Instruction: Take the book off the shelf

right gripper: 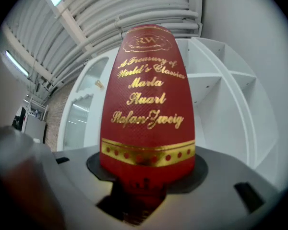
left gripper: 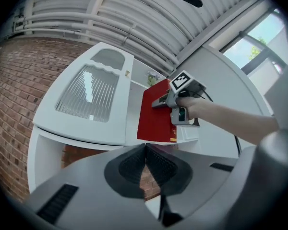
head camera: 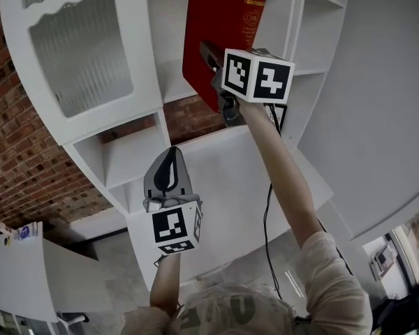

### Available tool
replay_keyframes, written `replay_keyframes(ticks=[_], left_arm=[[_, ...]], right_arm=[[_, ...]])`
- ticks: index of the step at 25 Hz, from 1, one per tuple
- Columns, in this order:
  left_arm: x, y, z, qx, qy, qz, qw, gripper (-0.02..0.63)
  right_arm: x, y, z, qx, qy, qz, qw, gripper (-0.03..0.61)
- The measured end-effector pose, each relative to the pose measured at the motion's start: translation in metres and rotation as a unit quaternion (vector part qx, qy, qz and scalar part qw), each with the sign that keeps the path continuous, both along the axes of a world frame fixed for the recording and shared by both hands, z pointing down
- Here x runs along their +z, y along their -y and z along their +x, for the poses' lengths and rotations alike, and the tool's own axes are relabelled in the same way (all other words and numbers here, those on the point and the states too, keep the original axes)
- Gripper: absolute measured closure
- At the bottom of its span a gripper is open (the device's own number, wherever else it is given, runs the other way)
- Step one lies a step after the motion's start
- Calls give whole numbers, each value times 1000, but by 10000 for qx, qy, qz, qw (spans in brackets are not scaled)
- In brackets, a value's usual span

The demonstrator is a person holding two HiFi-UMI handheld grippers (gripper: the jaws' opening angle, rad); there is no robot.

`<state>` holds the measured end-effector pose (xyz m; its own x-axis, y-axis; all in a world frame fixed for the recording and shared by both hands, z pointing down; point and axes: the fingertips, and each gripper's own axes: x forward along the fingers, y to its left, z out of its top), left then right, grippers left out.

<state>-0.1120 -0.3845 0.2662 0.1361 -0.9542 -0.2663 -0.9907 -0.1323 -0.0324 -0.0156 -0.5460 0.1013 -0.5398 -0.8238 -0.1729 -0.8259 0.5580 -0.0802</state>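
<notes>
A red book [head camera: 220, 33] with gold lettering on its spine [right gripper: 146, 104] is at the open compartment of the white shelf unit [head camera: 169, 54], high up. My right gripper [head camera: 211, 58] is shut on the book's lower spine end, one jaw on each cover [right gripper: 145, 176]. In the left gripper view the book [left gripper: 156, 114] shows flat-on, with the right gripper [left gripper: 162, 102] clamped at its edge. My left gripper [head camera: 169, 169] hangs lower, in front of the shelf's small cubbies, shut with nothing in it [left gripper: 145, 162].
A cabinet door with ribbed glass [head camera: 80, 54] stands left of the book's compartment. A brick wall [head camera: 14, 159] shows behind and through the shelf's open back. More white shelves [head camera: 321, 19] run to the right. A black cable [head camera: 267, 215] hangs along the right forearm.
</notes>
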Motion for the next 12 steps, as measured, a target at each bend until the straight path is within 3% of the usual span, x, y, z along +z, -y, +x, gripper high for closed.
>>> replay_keyframes(ticks=[5, 12], left_arm=[[-9, -5, 26, 215, 105, 57, 9997, 601], [-21, -22, 53, 328, 139, 231, 9991, 601]], right_arm=[[25, -71, 50, 216, 233, 757, 9966, 333], [102, -144, 81, 558, 245, 809, 9949, 333]])
